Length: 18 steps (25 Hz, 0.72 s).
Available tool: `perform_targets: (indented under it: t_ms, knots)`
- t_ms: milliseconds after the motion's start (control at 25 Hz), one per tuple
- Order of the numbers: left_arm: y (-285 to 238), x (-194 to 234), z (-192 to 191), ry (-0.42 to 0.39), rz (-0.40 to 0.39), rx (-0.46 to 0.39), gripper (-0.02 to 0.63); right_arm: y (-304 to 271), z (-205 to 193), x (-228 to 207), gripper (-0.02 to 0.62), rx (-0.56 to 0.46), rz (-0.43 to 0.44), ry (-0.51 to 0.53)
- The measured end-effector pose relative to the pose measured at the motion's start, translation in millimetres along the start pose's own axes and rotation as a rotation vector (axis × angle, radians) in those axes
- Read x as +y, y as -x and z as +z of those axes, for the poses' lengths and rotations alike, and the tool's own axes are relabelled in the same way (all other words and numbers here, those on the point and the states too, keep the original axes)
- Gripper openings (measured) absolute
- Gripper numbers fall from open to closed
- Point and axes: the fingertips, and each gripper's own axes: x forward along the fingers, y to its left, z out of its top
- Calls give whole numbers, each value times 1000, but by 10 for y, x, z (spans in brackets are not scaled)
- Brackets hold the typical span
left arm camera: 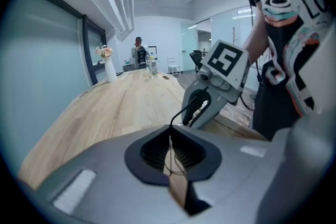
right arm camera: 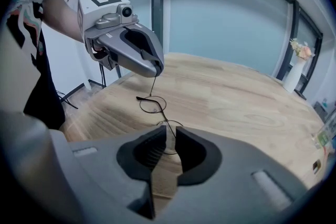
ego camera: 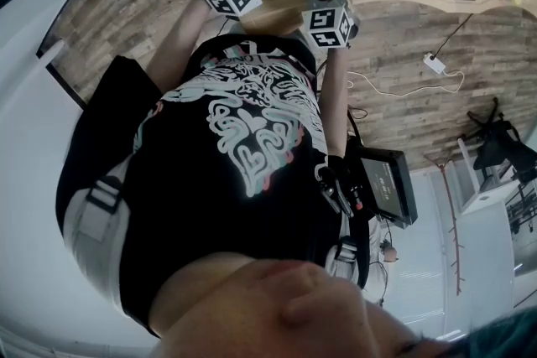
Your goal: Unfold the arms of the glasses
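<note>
Glasses [right arm camera: 152, 105], thin wire, round lenses, strung between both grippers low over the tabletop [right arm camera: 241, 97], close to its near edge. We cannot tell whether a lens touches the wood.

- Left gripper [left arm camera: 170, 139]: jaws pinched together on a thin wire, which we take for one arm. It comes in from above, so the frame hangs below it.
- Right gripper [right arm camera: 169, 136]: jaws drawn nearly together on a wire part of the frame beside the nearer lens.

We judge the split hold deliberate, with one gripper anchoring the frame and the other swinging the arm about its hinge. Unfolding looks under way. The wire is slight, so a hard pull could bend it.
</note>
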Motion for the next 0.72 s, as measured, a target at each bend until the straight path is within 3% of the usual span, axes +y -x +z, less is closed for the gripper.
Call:
perform_targets:
  t_ms: [240,440,720]
  knots:
    - [-64,163,-23,65,147,17,-3,-35,-108,-54,55,25,-34,-68]
    - [-6,388,-104,290,211,-29,-3,-55,-153,-66,55,31,-29,-109]
    - [-19,450,4,287,195,-65,-2,-58,-129,-86,55,14,-18,-134]
